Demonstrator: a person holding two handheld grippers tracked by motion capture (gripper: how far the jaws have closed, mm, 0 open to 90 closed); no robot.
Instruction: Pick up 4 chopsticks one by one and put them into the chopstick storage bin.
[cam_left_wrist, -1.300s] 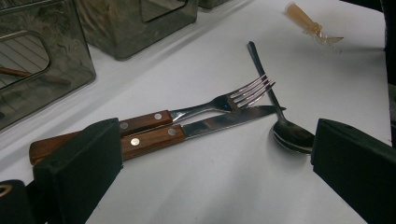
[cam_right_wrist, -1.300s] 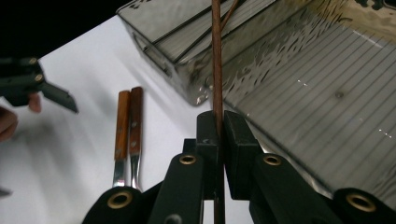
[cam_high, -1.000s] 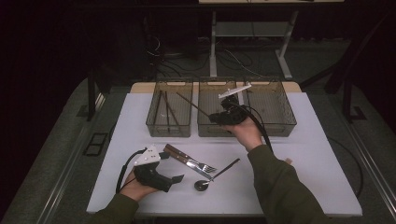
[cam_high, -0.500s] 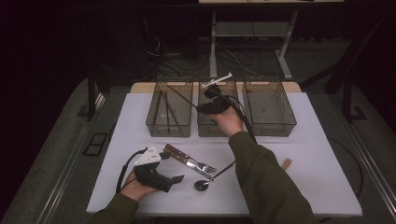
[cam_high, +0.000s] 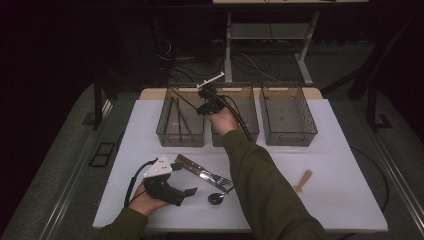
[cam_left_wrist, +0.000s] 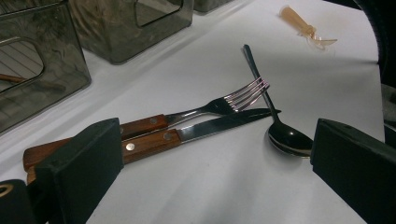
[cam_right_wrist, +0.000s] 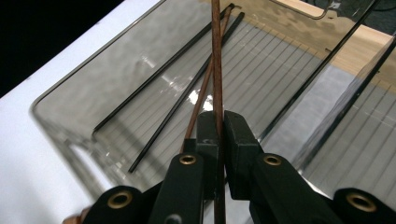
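Chopstick (cam_right_wrist: 216, 56) above left bin's (cam_high: 165, 131) rim

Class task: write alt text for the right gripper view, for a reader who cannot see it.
The right gripper pinches a brown chopstick between its shut black jaws, above a clear bin. Two black chopsticks and another brown one lie on the bin's ribbed bottom, on a white table.

Thin brown chopstick (cam_right_wrist: 216, 60), pinched in right tongs (cam_right_wrist: 219, 126), slanting over left bin (cam_right_wrist: 70, 126)
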